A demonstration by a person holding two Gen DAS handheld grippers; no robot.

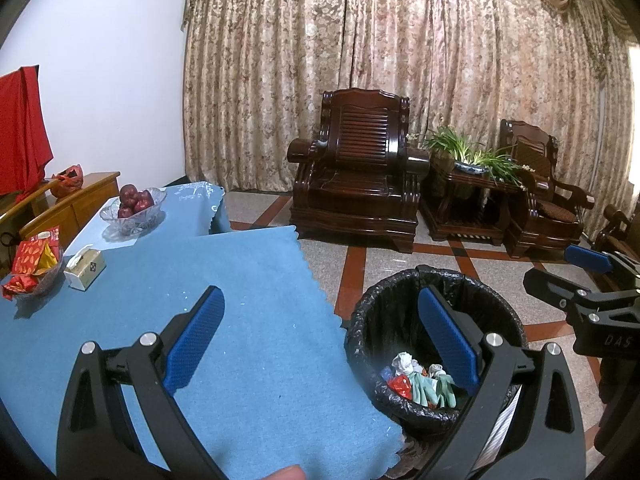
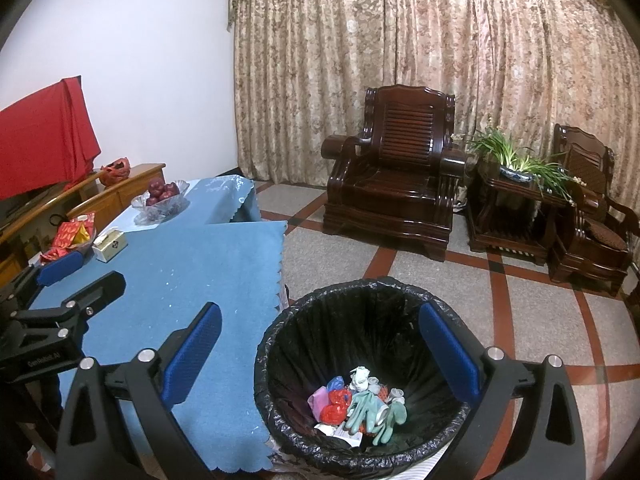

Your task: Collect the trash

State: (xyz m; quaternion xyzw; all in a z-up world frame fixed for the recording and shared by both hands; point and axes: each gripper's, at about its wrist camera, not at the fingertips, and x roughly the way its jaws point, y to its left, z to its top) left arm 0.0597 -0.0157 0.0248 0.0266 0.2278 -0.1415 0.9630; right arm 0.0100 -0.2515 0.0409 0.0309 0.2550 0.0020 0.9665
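Right gripper (image 2: 320, 356) and left gripper (image 1: 320, 340): both spread, holding nothing. Trash (image 2: 356, 400) apparently all in bin (image 2: 276, 344) below right claw; scan tablecloth (image 2: 180, 264) left of it for 1 last scrap.

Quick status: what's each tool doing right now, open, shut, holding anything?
Left tool: open, empty, over the table edge beside the bin.
Right tool: open, empty, above the bin.

bin (image 2: 280, 344): black-lined, upright, on floor beside table | trash (image 2: 360, 404): crumpled paper, wrappers, green gloves at bottom
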